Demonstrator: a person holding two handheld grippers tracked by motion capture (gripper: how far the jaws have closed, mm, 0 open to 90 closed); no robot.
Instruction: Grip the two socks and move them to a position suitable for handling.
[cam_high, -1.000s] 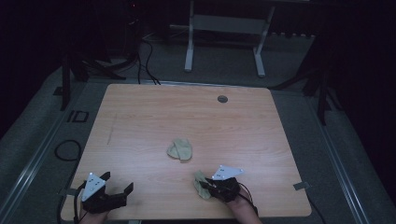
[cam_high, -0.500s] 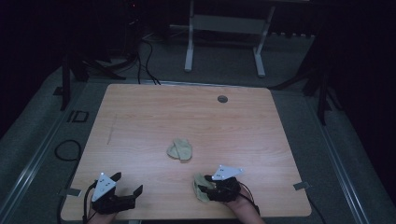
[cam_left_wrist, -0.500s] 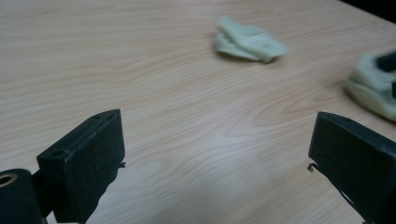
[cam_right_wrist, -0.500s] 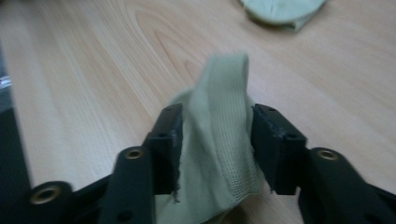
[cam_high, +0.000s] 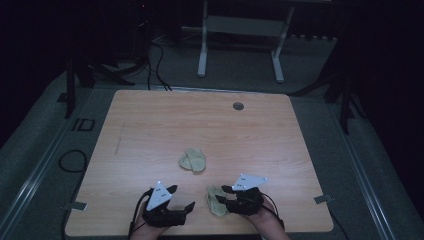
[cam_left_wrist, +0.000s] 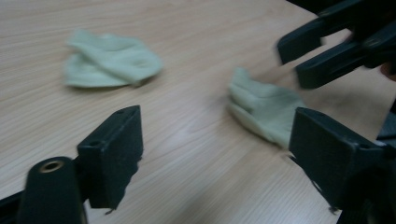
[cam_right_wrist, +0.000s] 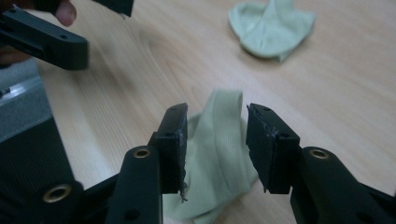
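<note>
Light wooden table (cam_high: 150, 125), crumpled pale-green cloth (cam_high: 193, 160) mid-table, second cloth (cam_high: 216, 199) near front edge

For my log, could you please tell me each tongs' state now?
Left tongs: open, empty.
Right tongs: open astride the near cloth, not closed.

Ahead of both hand-held grippers the tabletop (cam_high: 150, 125) lies bare except for one crumpled pale-green cloth (cam_high: 193, 160) beyond them. Between the left hand-held gripper (cam_high: 181, 200) and the right hand-held gripper (cam_high: 221, 194) a second pale-green cloth (cam_high: 215, 200) blocks the gap, its fold lying between the right one's parted jaws
</note>
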